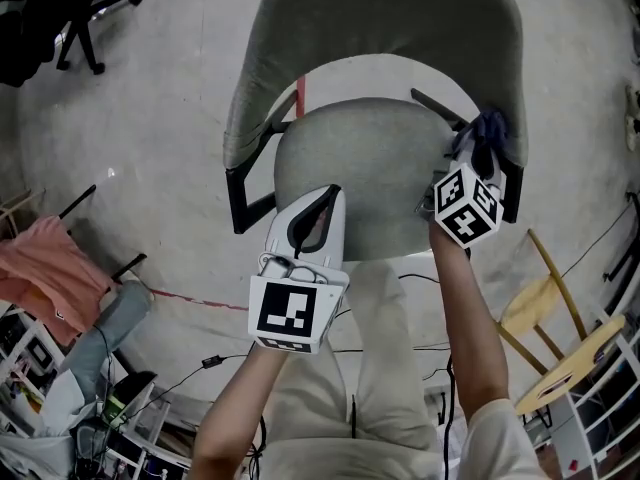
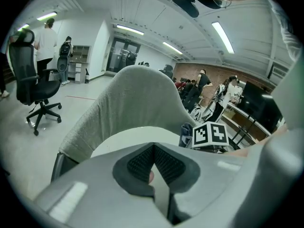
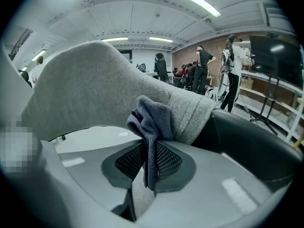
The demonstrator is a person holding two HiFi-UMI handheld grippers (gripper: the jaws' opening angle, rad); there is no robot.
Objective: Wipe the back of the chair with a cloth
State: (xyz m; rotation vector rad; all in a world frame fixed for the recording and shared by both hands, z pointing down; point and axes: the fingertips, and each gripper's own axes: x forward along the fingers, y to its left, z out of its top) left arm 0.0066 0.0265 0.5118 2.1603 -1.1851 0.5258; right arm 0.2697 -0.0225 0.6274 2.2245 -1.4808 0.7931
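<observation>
A grey upholstered chair stands in front of me, with its curved back wrapping round the seat. My right gripper is shut on a dark blue-grey cloth and holds it against the right end of the chair back. In the right gripper view the cloth hangs bunched between the jaws of the right gripper and touches the grey fabric of the back. My left gripper hovers over the seat's front left, shut with nothing in it. The left gripper faces the inside of the chair back.
A black office chair stands on the floor at the far left. A pink cloth lies over clutter at the left, and a yellow wooden chair is at the right. Cables run across the floor near my legs. Several people stand far behind the chair.
</observation>
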